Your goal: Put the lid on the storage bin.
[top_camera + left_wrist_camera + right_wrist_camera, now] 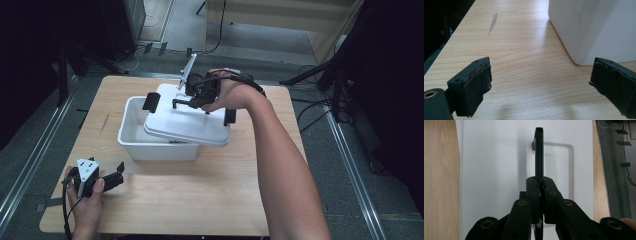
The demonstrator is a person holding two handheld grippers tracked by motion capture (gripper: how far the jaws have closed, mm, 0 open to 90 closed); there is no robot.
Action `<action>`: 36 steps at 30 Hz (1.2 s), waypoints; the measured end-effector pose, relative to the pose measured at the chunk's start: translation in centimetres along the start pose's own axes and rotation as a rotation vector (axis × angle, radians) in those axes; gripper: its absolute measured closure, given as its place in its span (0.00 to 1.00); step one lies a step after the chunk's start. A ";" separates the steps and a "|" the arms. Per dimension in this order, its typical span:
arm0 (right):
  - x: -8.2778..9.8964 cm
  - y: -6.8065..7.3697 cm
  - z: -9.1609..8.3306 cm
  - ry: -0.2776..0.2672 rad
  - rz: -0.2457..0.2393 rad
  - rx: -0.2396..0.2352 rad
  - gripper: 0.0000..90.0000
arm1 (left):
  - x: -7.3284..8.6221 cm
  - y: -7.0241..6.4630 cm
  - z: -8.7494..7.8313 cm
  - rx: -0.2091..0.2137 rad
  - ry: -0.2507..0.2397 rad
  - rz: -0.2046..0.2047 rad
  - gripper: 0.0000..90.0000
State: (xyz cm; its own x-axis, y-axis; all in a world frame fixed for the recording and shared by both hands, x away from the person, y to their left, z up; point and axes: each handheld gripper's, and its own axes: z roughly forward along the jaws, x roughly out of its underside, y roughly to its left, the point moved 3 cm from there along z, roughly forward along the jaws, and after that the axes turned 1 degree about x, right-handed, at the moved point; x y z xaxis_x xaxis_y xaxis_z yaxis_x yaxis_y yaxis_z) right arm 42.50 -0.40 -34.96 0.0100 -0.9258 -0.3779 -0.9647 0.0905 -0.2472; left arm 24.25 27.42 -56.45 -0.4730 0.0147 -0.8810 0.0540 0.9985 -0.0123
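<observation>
A white plastic bin [135, 135] stands on the wooden table [200, 200]. Its white lid [187, 122] hangs tilted over the bin's right part, with black clips at both ends. My right gripper [192, 101] is shut on the lid's black handle [539, 152], which runs straight up between its jaws over the white lid [494, 170] in the right gripper view. My left gripper [117, 172] rests at the table's front left, held by a hand, open with nothing between its jaws. In the left gripper view the bin's corner [584, 30] stands just ahead, to the right.
Bare wood lies in front of the bin and to its left [519, 50]. A grey smear [492, 22] marks the table near the left edge. Metal floor rails [350, 170] flank the table, and cables [310, 110] lie on the floor at the right.
</observation>
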 end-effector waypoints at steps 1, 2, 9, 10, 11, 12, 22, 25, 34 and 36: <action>-0.2 0.0 0.1 0.002 -0.005 -0.004 0.95 | 0.0 0.0 0.0 0.000 -0.001 0.000 0.05; -0.5 0.1 0.3 0.003 -0.007 -0.005 0.95 | 0.0 0.0 0.0 0.002 0.002 -0.001 0.05; -2.1 0.3 1.0 -0.002 -0.028 -0.015 0.95 | 0.0 0.0 0.0 0.002 0.001 -0.005 0.05; -2.3 0.3 1.1 -0.006 -0.039 -0.018 0.95 | 0.0 0.0 0.0 0.003 0.000 -0.005 0.05; -2.5 0.4 1.1 -0.003 -0.034 -0.018 0.95 | 0.0 0.0 0.0 0.004 0.000 -0.007 0.05; -2.7 0.4 1.2 -0.001 -0.037 -0.019 0.95 | 0.0 0.0 0.0 0.003 0.000 -0.007 0.05; -4.4 1.0 1.9 0.002 -0.065 -0.035 0.95 | 0.0 0.0 0.0 0.005 0.000 -0.009 0.05; -4.9 1.1 2.0 0.008 -0.074 -0.034 0.95 | 0.0 0.0 0.0 0.004 -0.001 -0.011 0.05; -5.9 1.5 2.7 0.001 -0.102 -0.046 0.95 | 0.0 0.0 0.0 0.005 -0.002 -0.011 0.05; -6.1 1.5 2.9 0.002 -0.107 -0.050 0.95 | 0.0 0.0 0.0 0.006 -0.001 -0.010 0.05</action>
State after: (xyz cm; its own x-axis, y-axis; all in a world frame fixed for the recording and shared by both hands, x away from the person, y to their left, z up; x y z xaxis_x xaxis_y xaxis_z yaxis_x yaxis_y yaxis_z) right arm 41.72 6.40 -35.62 0.1132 -0.9298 -0.3502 -0.9700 -0.0271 -0.2416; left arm 24.23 27.45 -56.45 -0.4725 0.0047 -0.8813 0.0544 0.9982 -0.0238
